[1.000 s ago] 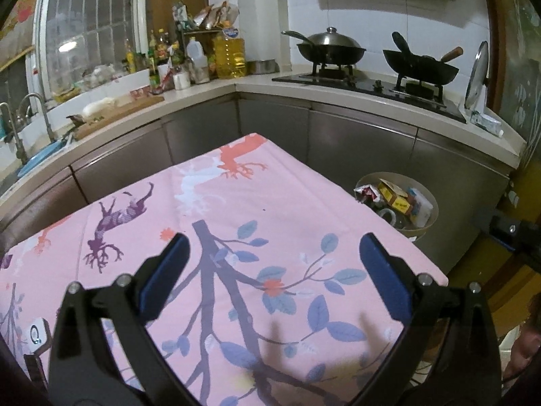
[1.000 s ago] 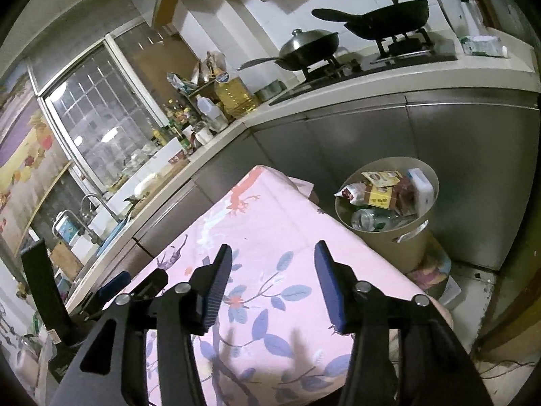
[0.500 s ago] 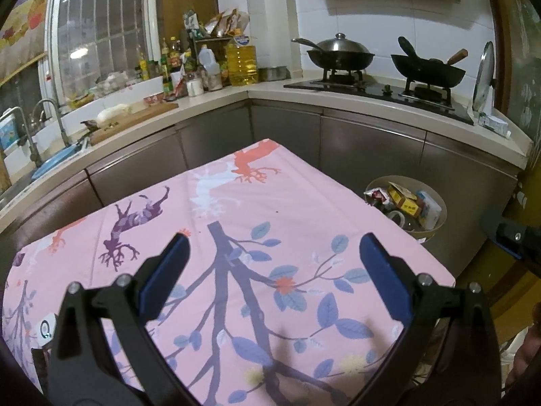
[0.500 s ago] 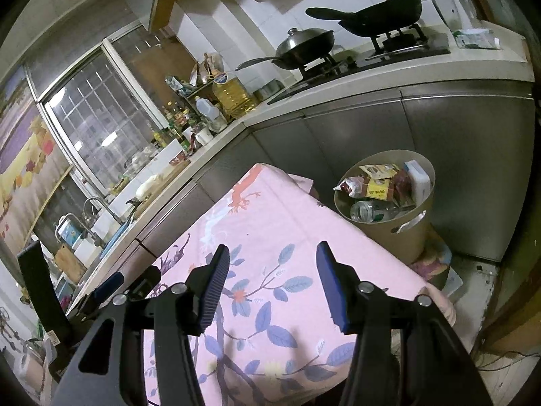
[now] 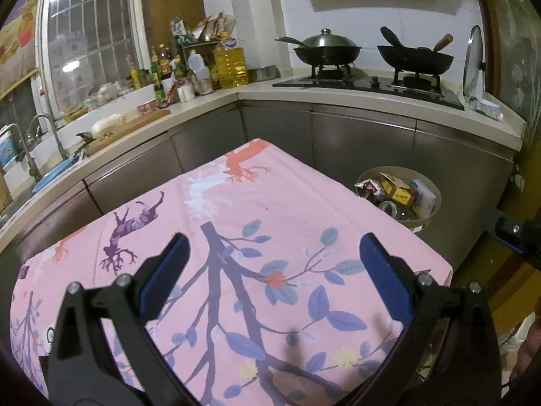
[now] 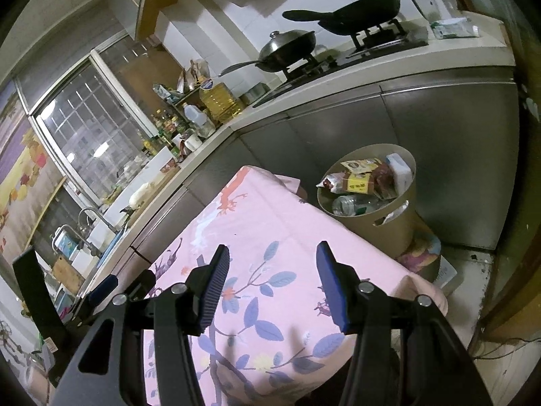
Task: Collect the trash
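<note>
A round beige bin (image 6: 383,223) stands on the floor past the table's far right corner, packed with trash (image 6: 363,182): wrappers, a yellow box, a clear plastic bottle. In the left wrist view the same bin (image 5: 436,208) shows beyond the table edge. My left gripper (image 5: 273,272) hovers open over the pink flowered tablecloth (image 5: 236,237), nothing between its blue pads. Over the cloth's right part my right gripper (image 6: 272,286) is open too and holds nothing. The left gripper's blue tip (image 6: 101,286) shows at the left of the right wrist view.
A steel-fronted L-shaped counter (image 5: 338,101) wraps behind the table, with two woks (image 5: 326,49) on a gas hob, oil and sauce bottles (image 5: 230,66) in the corner and a sink (image 5: 50,172) at left. A patterned mat (image 6: 422,250) lies under the bin.
Both views have shifted a little: the table and bin sit slightly lower and closer in the right wrist view. Both grippers stay open and empty.
</note>
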`<control>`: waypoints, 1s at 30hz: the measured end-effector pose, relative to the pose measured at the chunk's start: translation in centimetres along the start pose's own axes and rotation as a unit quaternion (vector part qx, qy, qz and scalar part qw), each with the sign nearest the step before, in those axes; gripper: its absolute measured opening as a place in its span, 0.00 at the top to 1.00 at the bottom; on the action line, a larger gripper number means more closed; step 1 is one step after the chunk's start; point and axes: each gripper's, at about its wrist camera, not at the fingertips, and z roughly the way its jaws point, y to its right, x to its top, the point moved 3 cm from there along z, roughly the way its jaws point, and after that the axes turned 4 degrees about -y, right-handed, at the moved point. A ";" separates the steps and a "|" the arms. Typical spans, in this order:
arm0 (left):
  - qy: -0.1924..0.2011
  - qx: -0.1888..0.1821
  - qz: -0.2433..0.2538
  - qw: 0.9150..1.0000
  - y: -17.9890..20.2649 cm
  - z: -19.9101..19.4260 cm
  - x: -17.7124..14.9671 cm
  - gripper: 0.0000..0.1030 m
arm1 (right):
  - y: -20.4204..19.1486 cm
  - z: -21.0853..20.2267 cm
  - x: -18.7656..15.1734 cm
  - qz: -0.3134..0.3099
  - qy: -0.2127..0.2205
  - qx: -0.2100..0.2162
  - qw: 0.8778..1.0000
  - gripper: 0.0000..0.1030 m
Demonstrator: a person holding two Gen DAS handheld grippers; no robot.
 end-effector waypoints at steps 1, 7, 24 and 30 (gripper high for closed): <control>0.000 0.001 0.001 1.000 0.1 0.0 0.0 0.06 | 0.1 0.0 0.0 0.001 0.000 0.000 1.000 0.50; 0.002 0.007 0.004 1.000 0.3 0.0 -0.2 0.06 | 0.4 -0.1 0.0 0.003 -0.001 0.000 1.000 0.50; -0.001 0.009 0.014 1.000 0.6 -0.3 -0.4 0.06 | 1.0 -0.3 -0.4 0.010 -0.003 -0.002 1.000 0.50; -0.006 0.010 0.014 1.000 0.5 0.0 -0.4 0.06 | 1.2 -0.4 -0.6 0.009 -0.004 -0.003 1.000 0.50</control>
